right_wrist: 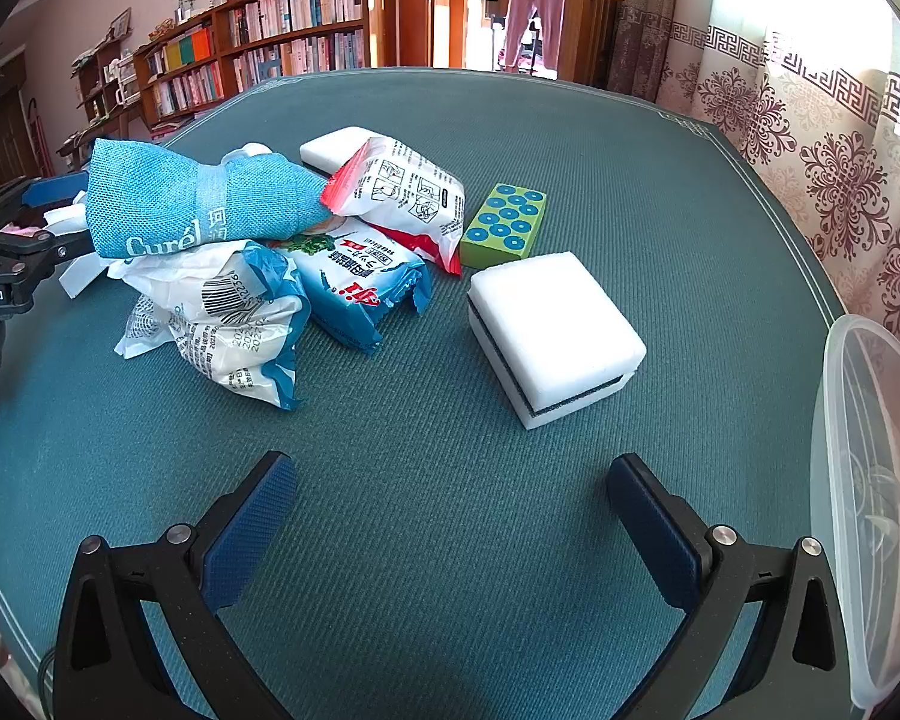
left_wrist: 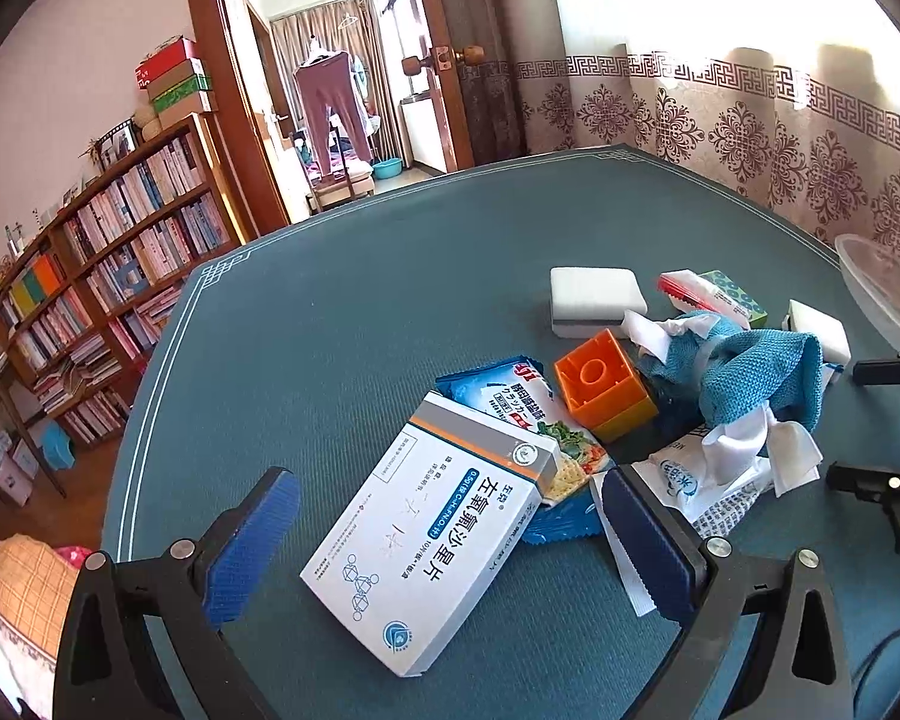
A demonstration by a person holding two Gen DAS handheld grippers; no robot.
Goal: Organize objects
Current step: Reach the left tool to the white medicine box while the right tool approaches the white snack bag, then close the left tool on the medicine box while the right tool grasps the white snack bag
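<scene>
Hovering over the medicine box (left_wrist: 432,531), your left gripper (left_wrist: 450,546) has its fingers spread wide with the box lying between them, nothing held; whether the blue pads touch its edges you cannot tell. The box leans on a blue cracker packet (left_wrist: 510,414), so one end sits raised off the green worktop (left_wrist: 342,300). Your right gripper (right_wrist: 450,534) is equally wide apart and empty, poised over bare cloth just short of the near white sponge (right_wrist: 552,336).

The rest of the clutter is heaped together: a blue rolled cloth (right_wrist: 204,204) on top of crumpled white wrappers (right_wrist: 222,324), an orange block (left_wrist: 600,384), a green dotted block (right_wrist: 504,225) and a second sponge (right_wrist: 336,147) behind. A clear plastic container (right_wrist: 870,480) waits at the right edge, probably the place things go.

You seem to be at the picking stage, with nothing sorted yet. Next, square the left fingers across the box's narrow width and close gently, since thin card dents. Watch the tilt; it may slide off the packet.
</scene>
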